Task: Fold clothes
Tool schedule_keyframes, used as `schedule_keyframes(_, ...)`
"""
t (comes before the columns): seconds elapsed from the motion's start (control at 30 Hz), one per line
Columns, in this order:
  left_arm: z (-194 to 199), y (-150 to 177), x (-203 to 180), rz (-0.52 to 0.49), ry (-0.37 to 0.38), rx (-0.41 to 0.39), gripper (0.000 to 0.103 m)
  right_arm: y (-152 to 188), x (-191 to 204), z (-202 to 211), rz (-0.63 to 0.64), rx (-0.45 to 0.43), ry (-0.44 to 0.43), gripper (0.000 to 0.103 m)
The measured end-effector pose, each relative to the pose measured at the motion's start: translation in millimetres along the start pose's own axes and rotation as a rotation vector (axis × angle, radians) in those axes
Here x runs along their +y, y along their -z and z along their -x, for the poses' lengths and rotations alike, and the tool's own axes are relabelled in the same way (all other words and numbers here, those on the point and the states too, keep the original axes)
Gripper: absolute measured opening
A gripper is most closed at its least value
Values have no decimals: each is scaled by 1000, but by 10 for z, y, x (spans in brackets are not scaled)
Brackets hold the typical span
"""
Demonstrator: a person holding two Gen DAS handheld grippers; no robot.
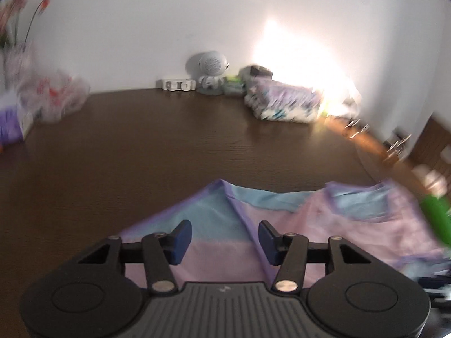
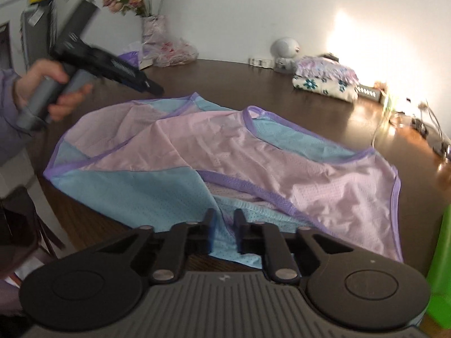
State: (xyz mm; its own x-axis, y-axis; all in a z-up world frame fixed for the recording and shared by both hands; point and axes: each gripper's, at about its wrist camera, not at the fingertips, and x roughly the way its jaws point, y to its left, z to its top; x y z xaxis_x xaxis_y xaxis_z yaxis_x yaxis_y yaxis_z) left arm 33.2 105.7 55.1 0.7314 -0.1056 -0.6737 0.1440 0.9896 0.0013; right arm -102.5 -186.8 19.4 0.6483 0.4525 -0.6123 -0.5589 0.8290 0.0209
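A pink and light-blue mesh garment with purple trim [image 2: 225,152] lies spread and rumpled on the dark wooden table [image 2: 324,104]. It also shows in the left wrist view [image 1: 220,225]. My left gripper [image 1: 225,242] is open and hovers over the garment's left part; in the right wrist view it [image 2: 153,88] is held above the garment's far left corner. My right gripper [image 2: 224,231] has its jaws narrowly apart over the garment's blue near edge, with blue fabric showing between them; I cannot tell whether they pinch it.
A stack of folded patterned clothes [image 2: 327,80] sits at the back right, next to a small white robot-shaped speaker [image 2: 284,53]. A vase of flowers and plastic bags [image 2: 166,48] stand at the back left. A green object [image 2: 439,256] is at the right edge. Cables [image 2: 422,124] lie at the far right.
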Motion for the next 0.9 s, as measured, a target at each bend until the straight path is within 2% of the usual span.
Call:
schedule_keyframes(0.1,-243,0,-122,-56,0,59,45,56,7,43,-3,6,18,6)
schedule_keyframes(0.17,-318,45,-114,-55,-25,63,45,106,37,127,5,20,33,5)
schedule_keyframes(0.3,-333,131,-82,-28,-66,43,55,188,73,269,0,36,54,5)
schedule_keyframes(0.4,-309,97,-61,-4,-79,74,53,165,52,336,-15,2,57,8)
schedule_keyframes(0.57,-425,-190,-25,110,-74,115,51,109,-12,380,-44,-64,57,20)
schedule_keyframes(0.73,-549,-482,12,228,-69,154,52,127,20,249,-61,-58,41,21)
schedule_keyframes(0.83,-623,-657,33,298,-66,177,51,158,45,231,-58,-54,30,26)
schedule_keyframes(0.9,-695,-640,97,337,-48,181,51,180,41,246,-64,-57,25,28)
